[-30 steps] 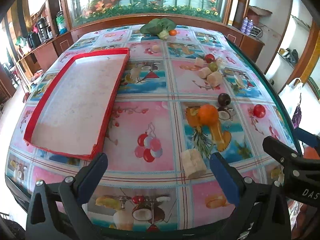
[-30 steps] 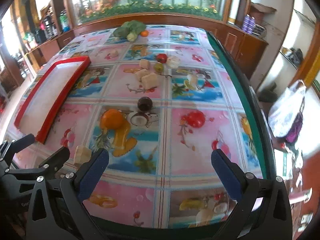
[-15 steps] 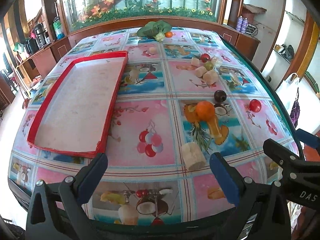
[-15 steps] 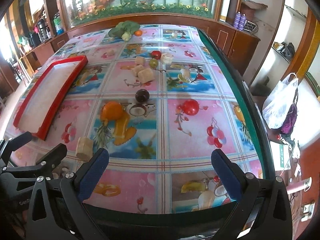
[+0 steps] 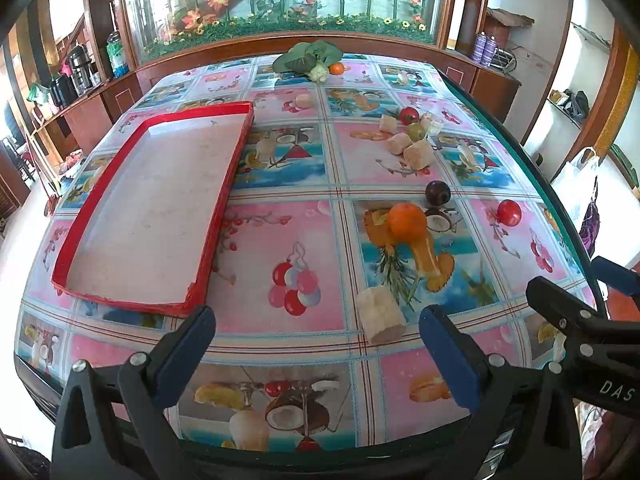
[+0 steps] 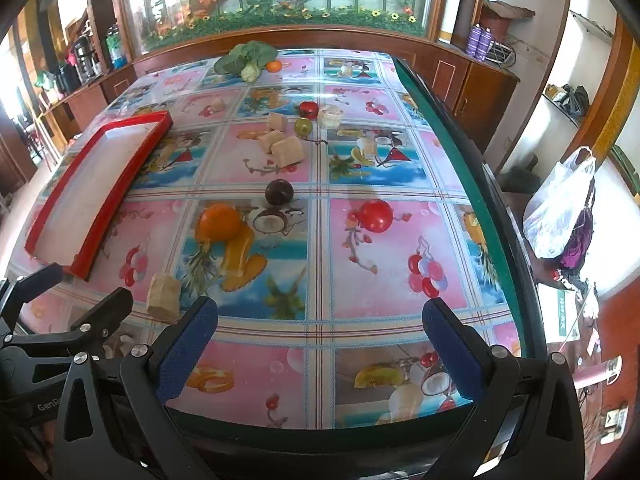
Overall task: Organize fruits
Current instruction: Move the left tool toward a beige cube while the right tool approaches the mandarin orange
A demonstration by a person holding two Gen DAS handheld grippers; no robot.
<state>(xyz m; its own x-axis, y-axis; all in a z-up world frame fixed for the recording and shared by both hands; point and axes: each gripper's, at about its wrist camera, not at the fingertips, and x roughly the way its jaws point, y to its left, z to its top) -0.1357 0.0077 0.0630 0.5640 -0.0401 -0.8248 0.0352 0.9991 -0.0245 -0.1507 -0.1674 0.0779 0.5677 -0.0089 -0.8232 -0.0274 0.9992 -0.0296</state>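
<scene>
The table [image 5: 304, 264] fills both views, covered by a glossy cloth printed with fruit pictures in pink and blue squares. On its left side lies the red tray [image 5: 218, 208], a long shallow tray with a pale bare floor and nothing in it. At the far edge sits a bunch of leafy greens [image 5: 306, 58] with a small orange [image 5: 337, 68] just beside it.

The left tool [image 5: 316, 344] hovers over the near edge of the table, its blue-padded fingers spread wide with nothing between them. The right tool [image 6: 320, 340] hangs beside it on the right, likewise spread wide and empty; its black frame shows at the right edge of the left wrist view.

The fruits lie loose on the right half of the table, well apart from the tray. Nearest the left tool is a pale cut chunk [image 5: 380, 314], lying just ahead of its right finger. Beyond it sits a large orange [image 5: 407, 221], then a dark plum [image 5: 437, 193] close behind. A red fruit [image 6: 375, 216] rests alone to the right, straight ahead of the right tool. Farther back is a cluster: several tan chunks [image 6: 287, 151] touching one another, a small green fruit [image 6: 303, 126], a red apple [image 6: 309, 109] and a whitish piece [image 6: 329, 117] just beside them.
</scene>
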